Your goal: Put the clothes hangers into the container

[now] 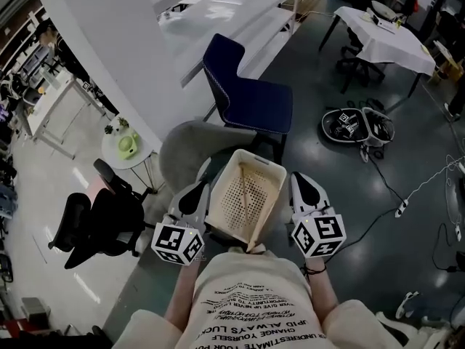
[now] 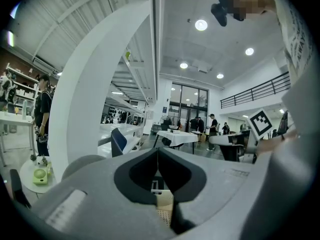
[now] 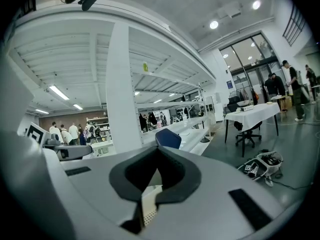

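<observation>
A beige perforated basket [image 1: 243,195] hangs tilted in front of my chest, its near corner against my shirt. Pale hanger-like bars [image 1: 247,187] lie inside it; I cannot make them out clearly. My left gripper [image 1: 197,193] is shut and sits against the basket's left side. My right gripper [image 1: 299,187] is shut and sits against its right side. Under the closed tips, the left gripper view shows a strip of basket [image 2: 162,201], and the right gripper view shows a strip of basket [image 3: 147,204]. Whether either gripper pinches the rim is hidden.
A blue chair [image 1: 251,93] and a grey round seat [image 1: 185,147] stand just beyond the basket. A black office chair [image 1: 102,220] and a small round table [image 1: 127,145] are at the left. An open case [image 1: 356,126], cables and a power strip [image 1: 399,209] lie on the floor at the right.
</observation>
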{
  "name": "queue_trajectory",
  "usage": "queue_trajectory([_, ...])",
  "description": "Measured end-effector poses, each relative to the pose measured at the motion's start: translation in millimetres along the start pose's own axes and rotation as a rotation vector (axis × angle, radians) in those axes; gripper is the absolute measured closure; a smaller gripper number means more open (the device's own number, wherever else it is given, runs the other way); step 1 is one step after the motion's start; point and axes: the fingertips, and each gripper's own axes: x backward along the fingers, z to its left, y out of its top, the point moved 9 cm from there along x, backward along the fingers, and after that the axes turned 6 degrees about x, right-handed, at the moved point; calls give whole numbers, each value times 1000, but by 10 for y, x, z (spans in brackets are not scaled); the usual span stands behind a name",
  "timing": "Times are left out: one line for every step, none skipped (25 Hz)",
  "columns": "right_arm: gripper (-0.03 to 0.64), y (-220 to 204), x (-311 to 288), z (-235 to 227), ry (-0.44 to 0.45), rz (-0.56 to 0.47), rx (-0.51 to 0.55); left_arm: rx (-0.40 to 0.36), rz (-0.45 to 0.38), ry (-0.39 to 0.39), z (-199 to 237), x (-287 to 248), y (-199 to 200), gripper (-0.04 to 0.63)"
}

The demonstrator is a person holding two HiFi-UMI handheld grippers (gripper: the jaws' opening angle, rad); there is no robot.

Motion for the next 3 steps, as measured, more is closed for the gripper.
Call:
queue_trajectory([614, 7, -8, 1, -1, -1, 1, 0, -1, 0, 5, -3, 4, 572])
queue_trajectory([614, 10, -14, 4, -2, -2, 2, -1, -2, 0, 9, -4, 7, 572])
queue_trajectory([614, 11, -18, 6, -4, -2, 2, -2, -2, -1, 13, -6, 8, 572])
